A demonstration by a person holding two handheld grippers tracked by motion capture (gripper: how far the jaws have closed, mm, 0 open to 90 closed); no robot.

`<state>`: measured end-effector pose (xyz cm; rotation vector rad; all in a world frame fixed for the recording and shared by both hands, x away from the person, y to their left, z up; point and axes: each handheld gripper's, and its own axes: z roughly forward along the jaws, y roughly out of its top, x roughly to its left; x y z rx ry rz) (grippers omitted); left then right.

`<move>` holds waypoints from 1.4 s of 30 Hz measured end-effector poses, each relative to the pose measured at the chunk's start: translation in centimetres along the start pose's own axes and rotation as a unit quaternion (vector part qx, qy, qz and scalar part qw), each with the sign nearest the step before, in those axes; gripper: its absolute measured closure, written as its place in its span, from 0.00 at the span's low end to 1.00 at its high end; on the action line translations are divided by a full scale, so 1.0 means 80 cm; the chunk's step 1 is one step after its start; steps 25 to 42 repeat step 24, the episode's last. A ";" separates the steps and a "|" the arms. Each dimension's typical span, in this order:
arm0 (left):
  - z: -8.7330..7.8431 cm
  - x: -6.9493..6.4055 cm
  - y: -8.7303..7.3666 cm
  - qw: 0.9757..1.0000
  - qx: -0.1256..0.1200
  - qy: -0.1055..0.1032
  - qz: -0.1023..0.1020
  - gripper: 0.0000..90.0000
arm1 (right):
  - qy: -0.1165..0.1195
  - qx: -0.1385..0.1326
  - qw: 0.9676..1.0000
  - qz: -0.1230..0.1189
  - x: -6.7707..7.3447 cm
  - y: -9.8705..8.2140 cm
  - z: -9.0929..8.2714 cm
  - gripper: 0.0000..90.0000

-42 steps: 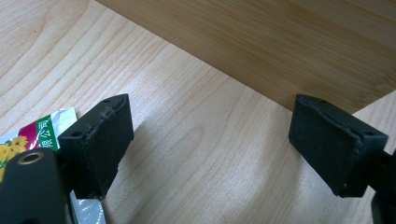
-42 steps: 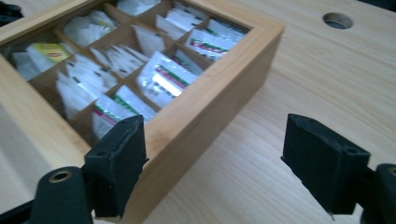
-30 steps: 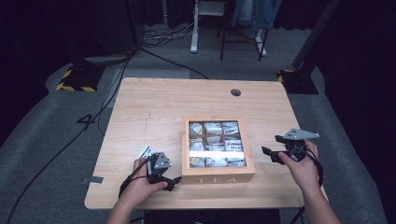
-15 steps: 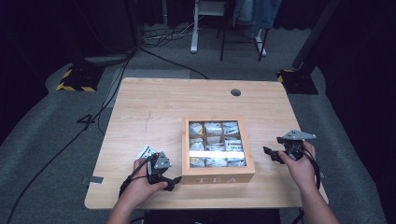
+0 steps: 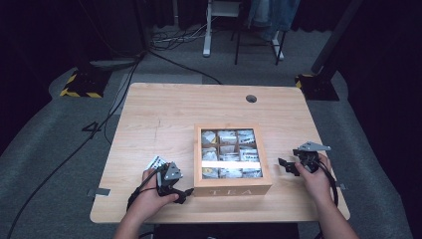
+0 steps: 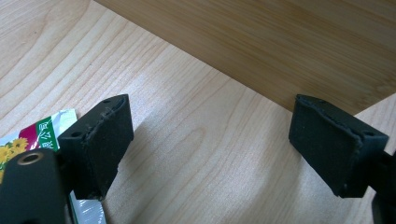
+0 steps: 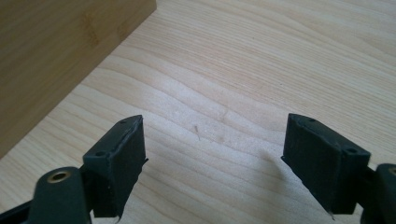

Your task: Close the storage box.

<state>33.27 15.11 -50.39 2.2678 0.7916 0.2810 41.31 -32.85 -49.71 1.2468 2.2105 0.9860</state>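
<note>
A wooden tea box [image 5: 232, 187] with a clear lid, marked TEA on its front, sits near the table's front middle, with several tea packets inside. My left gripper [image 5: 183, 191] rests on the table at the box's left front corner, open, nothing between its fingers; its own view shows the box wall [image 6: 280, 42] just ahead of the gripper [image 6: 210, 144]. A tea packet [image 5: 156, 162] lies beside that hand, its corner [image 6: 51, 128] under the left jaw. My right gripper [image 5: 286, 166] stands open to the right of the box; its view has the gripper [image 7: 215, 154] over bare wood, the box side [image 7: 56, 56] at left.
The light wooden table [image 5: 164, 114] has a round cable hole [image 5: 251, 98] at the back. Cables [image 5: 99, 129] trail off the left side onto the grey floor. A desk leg and chair stand beyond the table's far edge.
The right hand and gripper have sunk slightly toward the table and nearer the front. The left gripper and the box have stayed put.
</note>
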 end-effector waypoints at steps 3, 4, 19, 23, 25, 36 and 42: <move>0.000 0.000 0.000 1.000 0.000 0.000 0.001 0.16 | -0.004 0.006 1.000 -0.001 0.003 0.000 0.004 0.23; 0.000 0.000 0.000 1.000 0.000 0.000 0.000 0.16 | -0.005 0.007 1.000 0.000 0.003 0.000 0.005 0.23; 0.001 0.001 0.001 1.000 0.001 -0.001 0.000 0.16 | -0.001 0.011 1.000 0.001 0.011 -0.001 0.012 0.17; 0.001 0.001 0.001 1.000 0.001 -0.001 0.000 0.16 | -0.008 0.011 1.000 0.008 0.013 -0.002 0.011 0.16; 0.001 0.001 0.001 1.000 0.001 -0.001 0.000 0.16 | -0.013 0.012 1.000 0.012 0.013 -0.002 0.010 0.15; 0.001 0.001 0.001 1.000 0.001 -0.001 0.000 0.16 | -0.013 0.012 1.000 0.012 0.013 -0.002 0.010 0.15; 0.001 0.001 0.001 1.000 0.001 -0.001 0.000 0.16 | -0.013 0.012 1.000 0.012 0.013 -0.002 0.010 0.15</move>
